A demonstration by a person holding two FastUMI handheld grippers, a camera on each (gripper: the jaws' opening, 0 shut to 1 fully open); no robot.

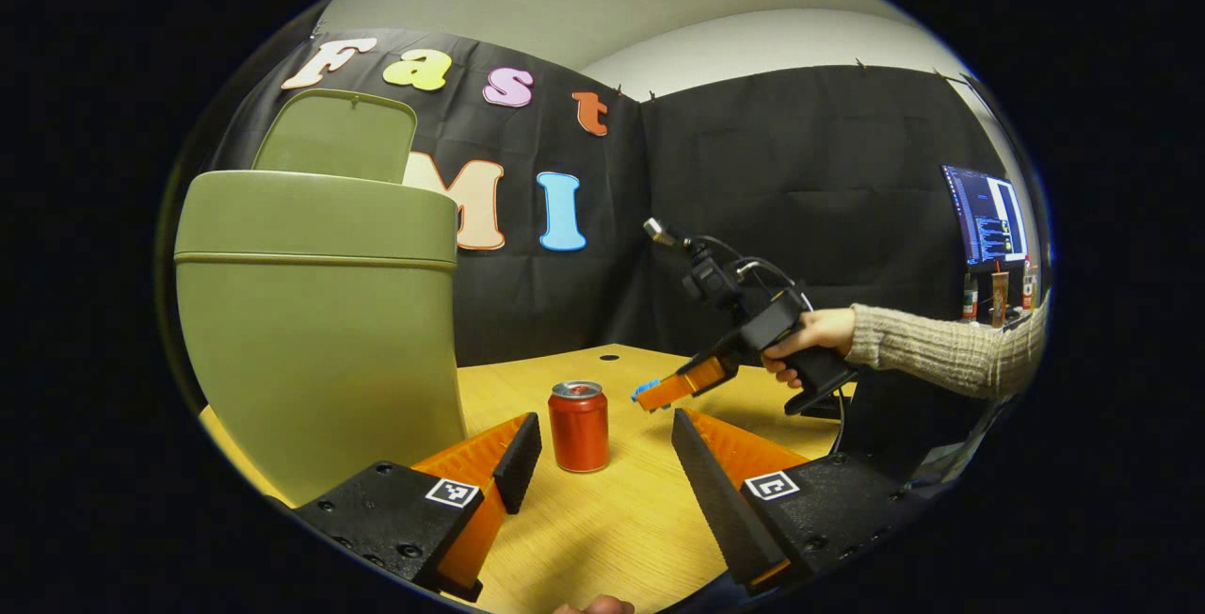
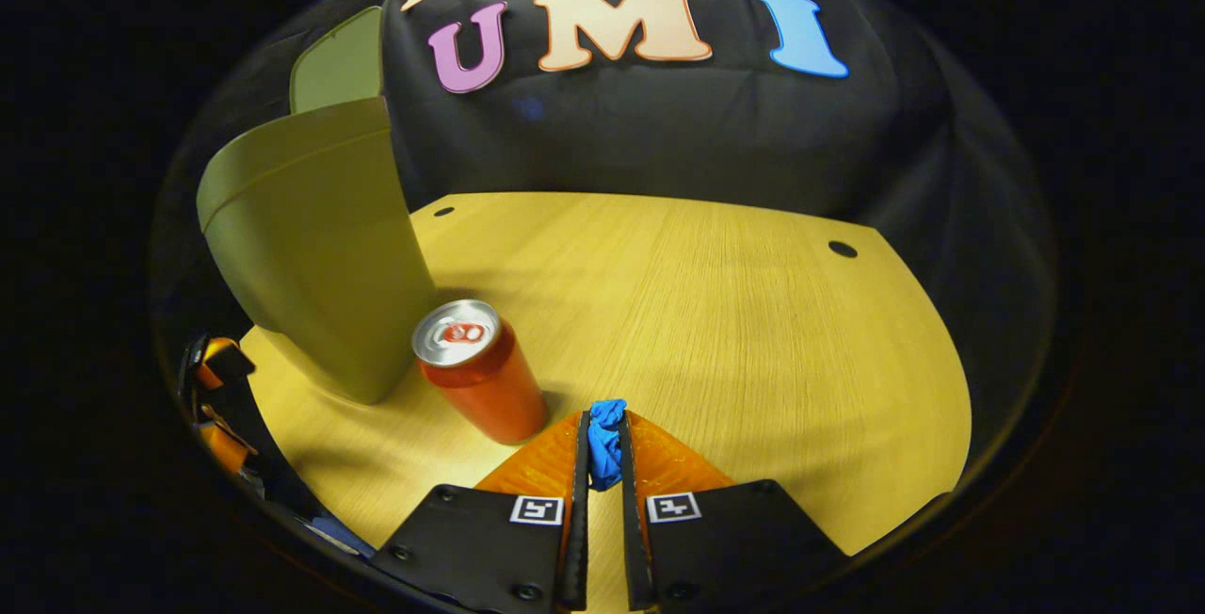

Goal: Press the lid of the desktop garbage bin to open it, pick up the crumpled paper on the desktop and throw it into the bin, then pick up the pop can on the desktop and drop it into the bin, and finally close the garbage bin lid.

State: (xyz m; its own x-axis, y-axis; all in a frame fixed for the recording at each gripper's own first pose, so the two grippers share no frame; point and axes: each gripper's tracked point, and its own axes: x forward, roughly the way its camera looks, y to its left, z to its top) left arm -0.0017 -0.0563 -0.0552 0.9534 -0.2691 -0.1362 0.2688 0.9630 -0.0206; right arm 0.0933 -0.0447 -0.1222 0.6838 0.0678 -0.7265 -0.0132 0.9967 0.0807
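The right gripper point(image 2: 603, 449) is pinching a small blue wad, probably the crumpled paper point(image 2: 605, 440); light and soft, it is needing only a gentle nip. A hand point(image 1: 808, 343) is holding it low over the table point(image 2: 753, 331). The left gripper point(image 1: 602, 449) is standing apart around the can point(image 1: 579, 426), beside the open bin point(image 1: 320, 313).
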